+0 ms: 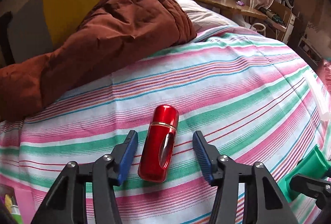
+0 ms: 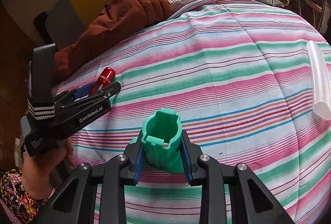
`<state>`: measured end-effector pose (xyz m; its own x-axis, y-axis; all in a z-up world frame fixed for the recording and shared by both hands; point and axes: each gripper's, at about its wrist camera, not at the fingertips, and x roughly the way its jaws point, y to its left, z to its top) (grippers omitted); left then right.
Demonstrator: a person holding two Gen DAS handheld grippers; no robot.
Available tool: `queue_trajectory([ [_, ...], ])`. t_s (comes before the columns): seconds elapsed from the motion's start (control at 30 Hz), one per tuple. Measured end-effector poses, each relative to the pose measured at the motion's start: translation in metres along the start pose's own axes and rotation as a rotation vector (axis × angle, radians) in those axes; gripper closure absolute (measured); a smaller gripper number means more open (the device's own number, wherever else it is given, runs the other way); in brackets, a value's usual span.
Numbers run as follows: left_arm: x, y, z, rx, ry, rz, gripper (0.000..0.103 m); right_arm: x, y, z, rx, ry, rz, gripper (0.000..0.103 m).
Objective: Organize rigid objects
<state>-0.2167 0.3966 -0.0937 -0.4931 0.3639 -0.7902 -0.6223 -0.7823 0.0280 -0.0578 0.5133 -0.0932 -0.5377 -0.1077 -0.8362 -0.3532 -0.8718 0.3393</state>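
Your left gripper (image 1: 165, 153) stands apart around one glossy red metal capsule with a gold band (image 1: 158, 146), not touching, near the striped bedsheet's (image 1: 238, 79) left edge. Your right gripper (image 2: 162, 153) clamps one hollow green plastic holder (image 2: 162, 141). Only the right view fully shows one translucent white rod (image 2: 319, 81).

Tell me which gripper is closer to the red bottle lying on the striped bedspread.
Left. The left gripper straddles the red bottle, its fingers open on either side without touching. The right gripper sits off to the side, shut on a green holder.
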Motion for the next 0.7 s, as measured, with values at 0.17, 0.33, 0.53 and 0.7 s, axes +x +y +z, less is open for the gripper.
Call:
queue_trajectory([
  [0.17, -0.006, 0.0, -0.007, 0.001, -0.021, -0.022, 0.076, 0.0, 0.0, 0.002, 0.001, 0.001, 0.012, 0.073],
  [0.33, -0.02, 0.004, -0.023, -0.014, -0.011, -0.04, 0.077, 0.0, 0.008, 0.002, -0.04, -0.008, 0.008, 0.073],
  [0.53, -0.046, 0.014, -0.053, -0.106, 0.001, -0.084, 0.077, 0.002, 0.016, 0.001, -0.087, -0.007, 0.009, 0.073],
  [0.7, -0.073, 0.02, -0.086, -0.188, 0.006, -0.13, 0.077, 0.003, 0.018, -0.002, -0.105, -0.003, 0.025, 0.073],
])
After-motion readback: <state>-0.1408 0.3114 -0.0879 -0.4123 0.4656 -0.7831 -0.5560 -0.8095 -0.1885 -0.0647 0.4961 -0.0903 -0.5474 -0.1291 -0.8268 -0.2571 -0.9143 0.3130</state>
